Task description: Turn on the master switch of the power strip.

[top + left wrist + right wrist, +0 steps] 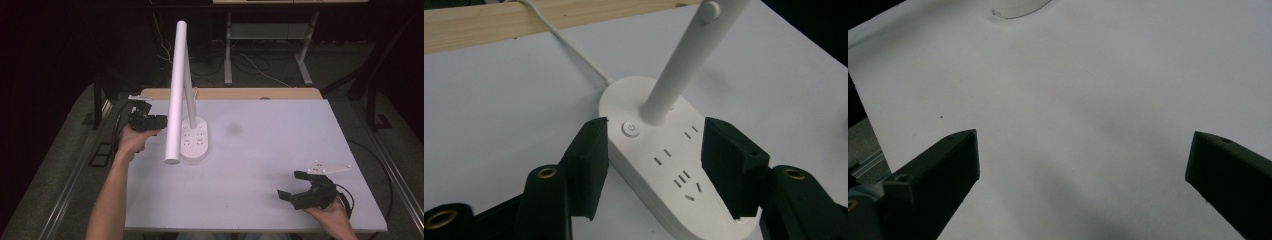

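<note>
Dark floor, trailing cables and metal desk legs frame a pale counter (280, 150) on which a white desk lamp (186, 115) stands near the left rear corner, its long tube head slanting up from an oval base (659, 155) fitted with sockets. At far left, the left hand-held gripper (161, 121) sits just beside that base, jaws spread wide and holding nothing. Its own camera shows the jaws straddling the base, one on each long side, neither visibly pressing on it, with the round power button (631, 129) close to the left jaw.

If the step in hand is a grasp of the base, it would go best with the jaws kept square to the two long sides and low on the rim, clear of the stem (684, 60) and the button, before closing evenly; a skewed pinch on the curved edge could slip. The white cord (574, 50) running back toward the wooden edge also wants slack.

At right, the right hand-held gripper (296, 186) rests near the front edge, jaws wide, well apart from the lamp.

From above, the lamp's full height and both hands' spacing are plain; the left gripper view alone resolves the button, socket slots and cord, while the right gripper view gives bare counter and a sliver of the base.
</note>
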Demonstrator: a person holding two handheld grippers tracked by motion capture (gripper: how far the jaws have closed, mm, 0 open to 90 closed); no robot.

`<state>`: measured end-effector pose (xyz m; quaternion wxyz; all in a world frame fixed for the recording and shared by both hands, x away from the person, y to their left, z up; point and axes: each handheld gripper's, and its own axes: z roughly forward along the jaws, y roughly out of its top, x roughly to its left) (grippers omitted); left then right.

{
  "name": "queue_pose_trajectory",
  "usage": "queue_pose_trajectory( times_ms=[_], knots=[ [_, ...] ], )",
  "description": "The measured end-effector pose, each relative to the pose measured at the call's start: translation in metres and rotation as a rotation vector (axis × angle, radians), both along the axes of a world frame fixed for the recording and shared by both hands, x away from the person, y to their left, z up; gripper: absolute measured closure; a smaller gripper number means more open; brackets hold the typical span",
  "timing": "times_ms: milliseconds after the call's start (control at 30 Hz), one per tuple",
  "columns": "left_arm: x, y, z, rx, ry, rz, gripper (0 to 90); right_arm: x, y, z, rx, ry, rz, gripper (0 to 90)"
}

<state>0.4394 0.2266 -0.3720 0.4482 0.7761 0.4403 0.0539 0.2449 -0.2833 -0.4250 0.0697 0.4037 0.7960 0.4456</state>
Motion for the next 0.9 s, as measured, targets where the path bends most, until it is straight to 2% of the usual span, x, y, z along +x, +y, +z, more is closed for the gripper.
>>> queue_pose_trajectory(
  times_ms=[233,500,767,900],
  knots=[
    [0.005,0.004,-0.006,-0.045,0.000,0.027,48.0,0.000,-0.002,0.001,0.001,-0.001,-0.003,0.4],
    [0.010,0.003,-0.012,-0.091,0.006,0.045,57.9,0.000,-0.004,0.000,-0.001,-0.004,-0.003,0.4],
    [0.015,-0.003,-0.019,-0.126,0.025,0.054,76.0,0.001,-0.004,0.000,-0.001,-0.008,-0.004,0.4],
    [0.017,-0.009,-0.020,-0.129,0.014,0.065,84.5,0.001,-0.005,0.000,-0.003,-0.008,-0.005,0.4]
  ],
)
